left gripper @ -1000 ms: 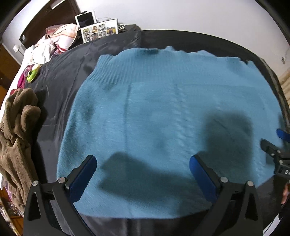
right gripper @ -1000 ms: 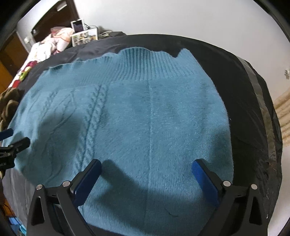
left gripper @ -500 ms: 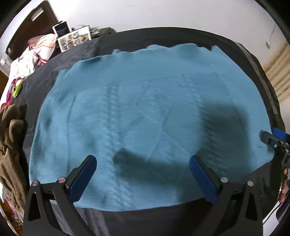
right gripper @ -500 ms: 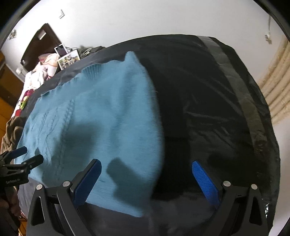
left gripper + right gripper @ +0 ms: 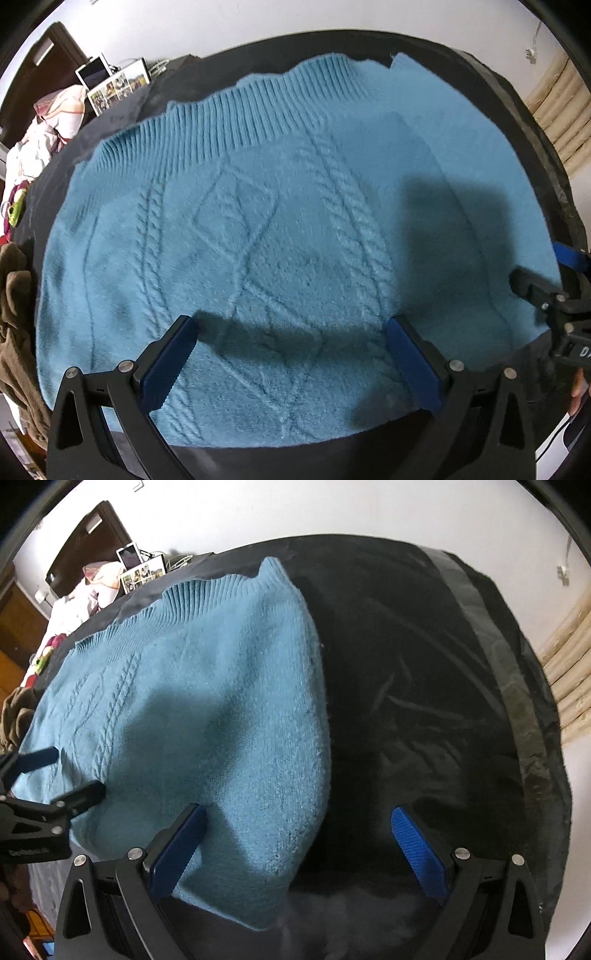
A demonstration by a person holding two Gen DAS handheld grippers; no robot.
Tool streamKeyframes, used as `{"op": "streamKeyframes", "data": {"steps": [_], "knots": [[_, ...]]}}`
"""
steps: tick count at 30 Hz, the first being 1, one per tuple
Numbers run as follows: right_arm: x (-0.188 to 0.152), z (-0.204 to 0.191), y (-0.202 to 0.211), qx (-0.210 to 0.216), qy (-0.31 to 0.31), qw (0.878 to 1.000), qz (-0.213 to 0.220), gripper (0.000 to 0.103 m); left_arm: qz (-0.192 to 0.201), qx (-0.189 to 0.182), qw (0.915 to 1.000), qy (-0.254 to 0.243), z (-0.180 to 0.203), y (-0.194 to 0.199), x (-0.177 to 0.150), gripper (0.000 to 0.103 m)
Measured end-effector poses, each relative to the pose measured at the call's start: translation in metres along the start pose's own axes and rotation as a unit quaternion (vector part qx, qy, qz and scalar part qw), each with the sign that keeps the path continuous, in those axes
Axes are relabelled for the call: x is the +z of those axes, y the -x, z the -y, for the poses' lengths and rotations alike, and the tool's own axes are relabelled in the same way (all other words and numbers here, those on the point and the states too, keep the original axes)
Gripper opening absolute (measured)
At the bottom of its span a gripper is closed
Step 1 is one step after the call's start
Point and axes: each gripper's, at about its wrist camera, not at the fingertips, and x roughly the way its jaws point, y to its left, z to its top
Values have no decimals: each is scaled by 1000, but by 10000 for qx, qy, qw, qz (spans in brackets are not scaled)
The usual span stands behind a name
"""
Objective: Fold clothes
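Both claws gape wide and empty: the left claw over the sweater, the right claw astride its side edge, bare black surface beyond.

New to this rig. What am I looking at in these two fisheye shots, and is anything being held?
There is no robot here: a person carries a two-finger gripper in each hand, each with a fisheye camera looking forward along its fingers. One picture comes from the left gripper, the other from the right gripper; the black arms with blue pads at the bottom are each gripper's own jaws. Each view also catches the other gripper at its edge. A blue cable-knit sweater lies flat on a black sheet, ribbed hem at the far side. A brown garment is heaped at the left edge, and a photo frame stands far back. Both pairs of jaws stand wide open above the sweater; nothing is held.
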Motion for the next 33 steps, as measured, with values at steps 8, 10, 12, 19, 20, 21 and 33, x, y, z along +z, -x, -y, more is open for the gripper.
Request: {"op": "streamKeyframes", "data": {"steps": [8, 10, 12, 19, 20, 21, 33], "knots": [[-2, 18, 0, 779, -323, 9964, 57, 102, -89, -53, 9999, -19, 0, -4, 3, 102], [-5, 30, 1, 1199, -561, 9911, 109, 102, -113, -73, 9999, -5, 0, -4, 5, 103], [-9, 43, 3, 1623, -804, 9833, 159, 102, -134, -101, 9999, 11, 0, -3, 7, 103], [-26, 55, -13, 3484, -1632, 9230, -102, 102, -16, -371, 9992, 151, 2, 10, 23, 102], [-29, 50, -12, 3548, -1653, 9202, -88, 102, 1, -389, 9991, 153, 3, 12, 25, 102], [-29, 47, -12, 3573, -1645, 9194, -58, 102, 11, -394, 9991, 154, 3, 13, 27, 102], [-17, 34, -23, 3715, -2059, 9050, 253, 101, -155, -519, 9981, 285, 0, 9, 33, 102]]}}
